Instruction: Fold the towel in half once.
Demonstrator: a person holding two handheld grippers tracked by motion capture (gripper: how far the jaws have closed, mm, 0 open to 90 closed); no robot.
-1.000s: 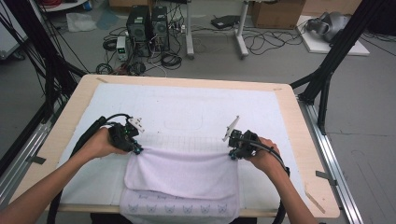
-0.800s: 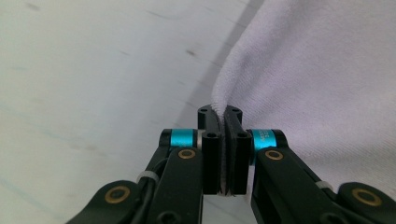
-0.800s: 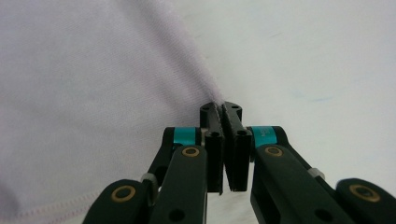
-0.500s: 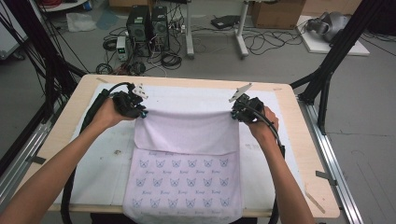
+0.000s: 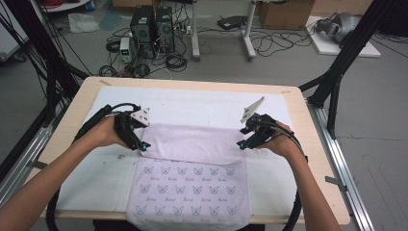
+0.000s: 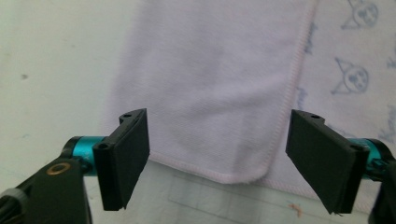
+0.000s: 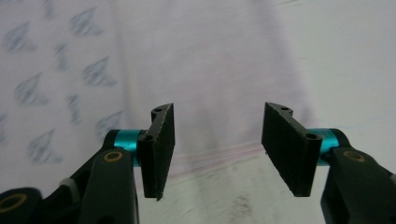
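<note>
A pale lilac towel (image 5: 192, 178) is seen in the high view lying on the white mat (image 5: 96, 178) that covers the wooden table (image 5: 315, 159); its far part is folded back toward the person, so that a plain band lies across the top and a face printed with small cat-head motifs is shown below, reaching to the near table edge at 6 o'clock; the left gripper (image 5: 143, 145) is held at the fold's 9 o'clock corner and the right gripper (image 5: 240, 144) at its 3 o'clock corner, each in a hand whose forearm enters from the bottom; whether the tongs are spread is not readable at that distance. In the left gripper view the jaws of the left gripper (image 6: 217, 158) are seen wide apart with nothing between them, and the stitched, rounded corner of the folded layer (image 6: 243, 172) is shown lying in the gap, over the printed layer at 3 o'clock and the bare mat at 9 o'clock. In the right gripper view, which is blurred, the right gripper (image 7: 217, 149) is likewise seen with jaws apart and unloaded above the towel's hem; the printed motifs (image 7: 46, 93) are made out at 9 o'clock. Computers and tangled cables (image 5: 144, 33) on the floor beyond the table are shown in the high view.
</note>
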